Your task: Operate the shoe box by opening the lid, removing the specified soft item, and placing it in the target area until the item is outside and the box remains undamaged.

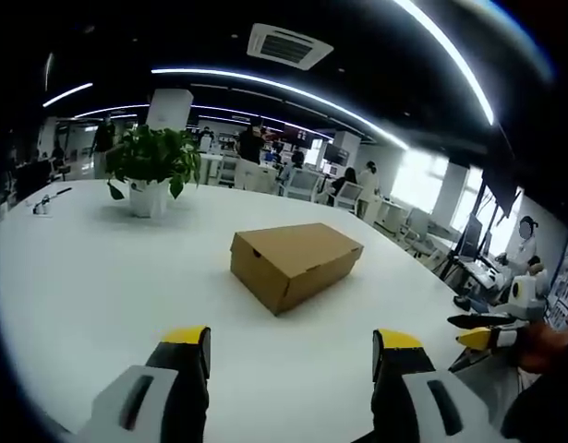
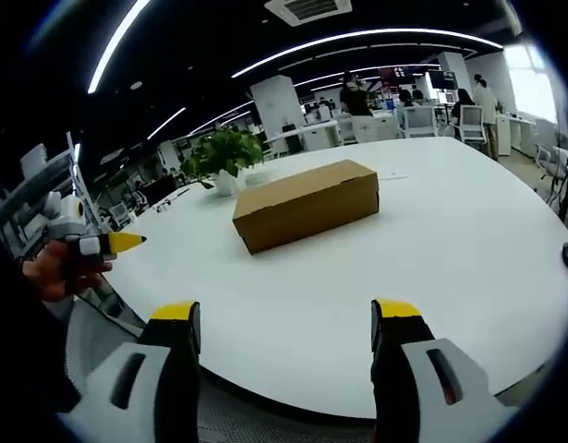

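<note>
A brown cardboard shoe box (image 1: 295, 262) with its lid closed lies on the white table (image 1: 90, 277). My left gripper (image 1: 293, 355) hovers near the table's front edge, short of the box, jaws wide apart and nothing between them. The right gripper view has the same box (image 2: 307, 203) lengthwise, farther off. My right gripper (image 2: 288, 328) is open over the table edge (image 2: 293, 369), holding nothing. The right gripper (image 1: 487, 330) comes into the left gripper view at the right, in a hand. The left gripper (image 2: 108, 245) comes into the right gripper view at the left, held by a hand.
A potted green plant (image 1: 152, 166) in a white pot stands behind the box; it also sits beyond the box (image 2: 223, 157) in the right gripper view. A small object (image 1: 45, 203) lies at the table's far left. Office desks, chairs and people fill the background.
</note>
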`<state>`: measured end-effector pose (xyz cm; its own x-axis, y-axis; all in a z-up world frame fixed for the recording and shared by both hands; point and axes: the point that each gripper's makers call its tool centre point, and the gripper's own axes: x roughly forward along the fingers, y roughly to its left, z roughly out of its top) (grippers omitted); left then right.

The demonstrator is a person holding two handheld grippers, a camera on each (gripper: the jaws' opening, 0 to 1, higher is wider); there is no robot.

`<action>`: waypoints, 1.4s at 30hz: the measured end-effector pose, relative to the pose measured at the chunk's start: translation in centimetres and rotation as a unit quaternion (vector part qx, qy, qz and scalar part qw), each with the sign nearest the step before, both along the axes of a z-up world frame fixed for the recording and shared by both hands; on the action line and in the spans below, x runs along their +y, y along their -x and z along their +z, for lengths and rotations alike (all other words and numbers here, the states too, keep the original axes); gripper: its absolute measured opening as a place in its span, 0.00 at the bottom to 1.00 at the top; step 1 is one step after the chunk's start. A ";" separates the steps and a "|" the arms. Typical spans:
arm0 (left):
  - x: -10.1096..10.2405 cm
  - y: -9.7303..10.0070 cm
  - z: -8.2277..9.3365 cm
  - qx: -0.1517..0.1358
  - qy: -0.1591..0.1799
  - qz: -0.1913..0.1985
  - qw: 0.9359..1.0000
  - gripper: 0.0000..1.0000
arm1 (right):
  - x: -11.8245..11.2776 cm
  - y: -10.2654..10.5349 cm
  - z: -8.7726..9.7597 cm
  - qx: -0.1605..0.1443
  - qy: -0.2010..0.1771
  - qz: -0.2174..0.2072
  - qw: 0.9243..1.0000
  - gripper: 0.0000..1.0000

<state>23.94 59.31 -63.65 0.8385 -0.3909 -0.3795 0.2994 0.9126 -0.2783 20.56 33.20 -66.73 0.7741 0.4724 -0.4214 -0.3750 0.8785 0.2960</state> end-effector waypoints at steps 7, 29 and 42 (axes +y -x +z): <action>0.3 -0.3 0.0 -0.002 0.001 0.005 1.000 0.73 | -0.1 0.0 0.0 0.000 0.001 0.000 1.000 0.71; 0.1 -0.3 1.0 -0.006 0.005 0.009 1.000 0.73 | -0.2 -0.1 0.0 0.000 0.004 -0.001 1.000 0.71; 0.6 -0.5 0.8 -0.004 0.007 0.013 1.000 0.73 | -0.2 -0.1 0.0 -0.001 0.006 0.001 1.000 0.71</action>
